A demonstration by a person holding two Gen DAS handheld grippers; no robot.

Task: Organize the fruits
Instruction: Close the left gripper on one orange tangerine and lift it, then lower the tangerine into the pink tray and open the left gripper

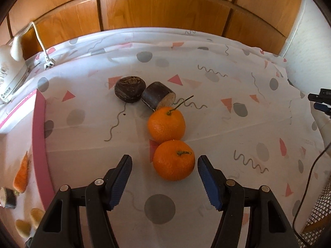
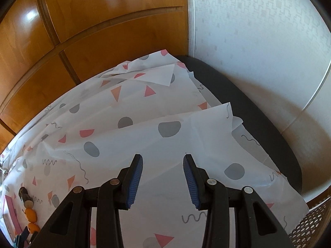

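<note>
a: fingers of the left gripper (image 1: 164, 161) are spread wide, with the near tangerine (image 1: 174, 160) sitting between the tips. the 3 o'clock tip is just beside its skin, the 9 o'clock tip stands apart; i can't tell if either pad truly touches.

b: nothing clenched, then?

a: nothing. the jaws are released. a second tangerine (image 1: 166, 124) with a long stem touches the first at its 12 o'clock. beyond that, toward 11 o'clock, lie a cut dark root piece (image 1: 157, 98) and a round dark root (image 1: 130, 89), touching each other.

b: and at 9 o'clock?

a: a pink-rimmed tray (image 1: 39, 136) holding a carrot piece (image 1: 21, 175), a dark-skinned slice (image 1: 7, 198) and pale slices (image 1: 30, 221), all blurred.

b: the right gripper (image 2: 163, 170)?

a: released too, fingers moderately apart, holding nothing, hovering over the patterned tablecloth (image 2: 161, 140). in its view the tangerines appear tiny at 8 o'clock, beside the left gripper's tips.
</note>
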